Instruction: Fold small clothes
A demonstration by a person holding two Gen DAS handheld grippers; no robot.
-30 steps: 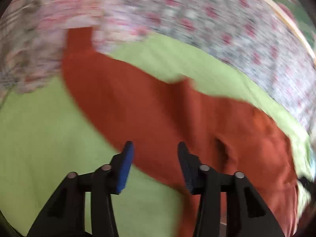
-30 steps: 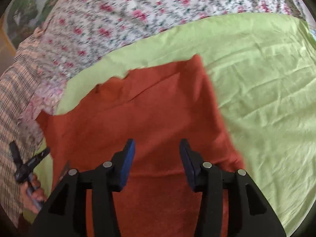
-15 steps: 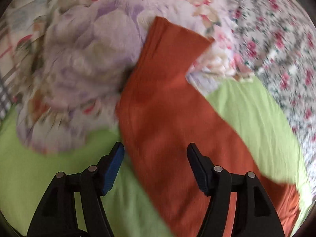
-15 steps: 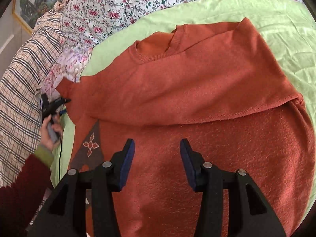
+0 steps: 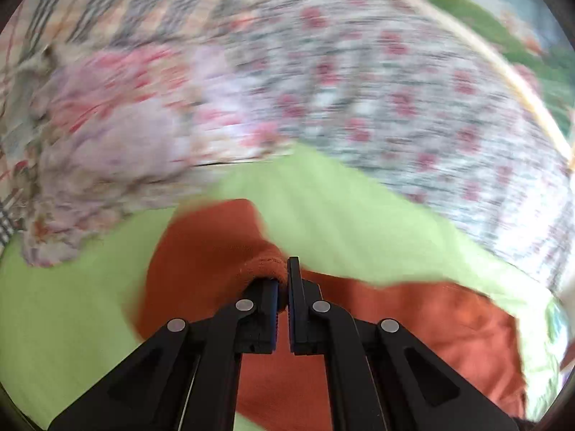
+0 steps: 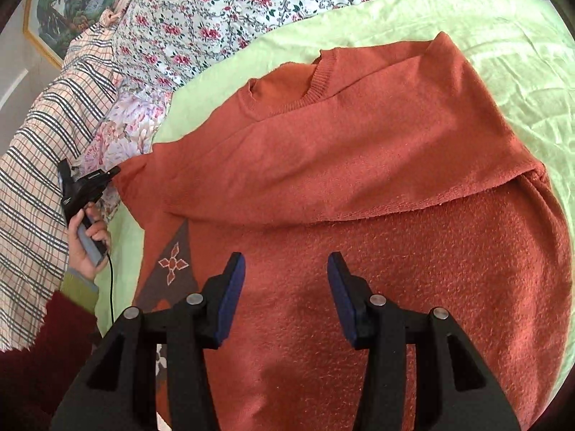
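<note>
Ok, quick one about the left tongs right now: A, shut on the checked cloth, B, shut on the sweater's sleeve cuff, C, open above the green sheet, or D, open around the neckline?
B: in the left wrist view the left tongs have their blue pads pressed together on the ribbed sleeve cuff of the orange sweater.

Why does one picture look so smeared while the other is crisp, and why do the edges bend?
Left wrist view: motion blur smears the floral bedding, while the left gripper, shut on the sweater, stays sharp. Right wrist view: crisp, showing the sweater's knit and the open right gripper. Both views: the fisheye lens curves straight edges and darkens the corners.
</note>
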